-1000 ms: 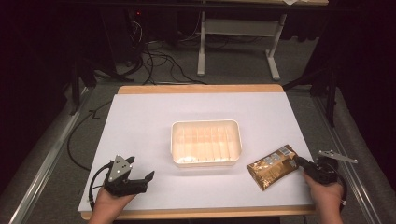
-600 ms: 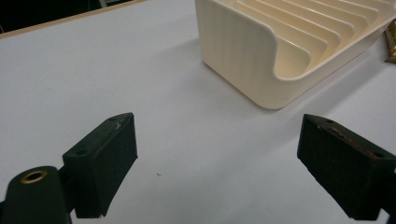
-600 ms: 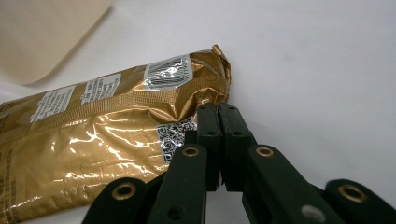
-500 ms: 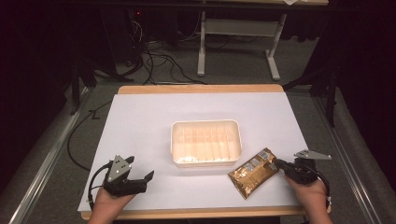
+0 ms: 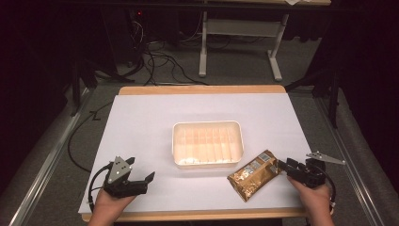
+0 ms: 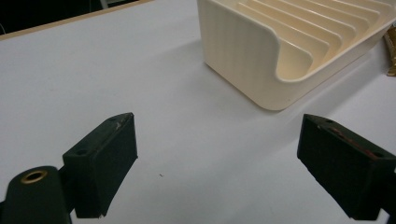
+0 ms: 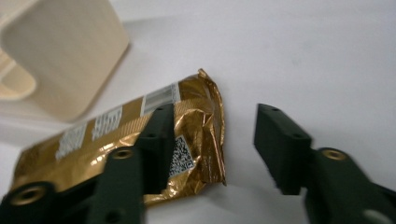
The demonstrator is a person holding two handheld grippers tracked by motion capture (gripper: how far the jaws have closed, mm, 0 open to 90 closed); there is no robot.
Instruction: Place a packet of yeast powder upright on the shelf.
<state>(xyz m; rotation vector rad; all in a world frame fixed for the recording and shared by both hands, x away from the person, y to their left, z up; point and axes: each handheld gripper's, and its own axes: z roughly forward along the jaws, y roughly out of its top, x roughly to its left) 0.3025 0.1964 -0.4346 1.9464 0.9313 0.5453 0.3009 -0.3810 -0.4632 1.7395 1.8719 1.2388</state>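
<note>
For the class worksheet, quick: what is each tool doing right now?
Left tool: open, holding nothing.
Right tool: open; its jaws have just been opening, with the end of the gold packet between them, no longer gripped.

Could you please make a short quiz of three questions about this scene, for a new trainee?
1. True or false: the gold packet lies inside the cream tray.
2. Which gripper is next to the packet?
A. the left gripper
B. the right gripper
3. Fill in: the tray's floor has raised ____ running across it.

Key:
1. False. The packet lies on the white table, just outside the tray's near right corner.
2. B. Its jaws have just been opening, and the packet's crimped end is at them, no longer pinched.
3. Ribs.
</note>
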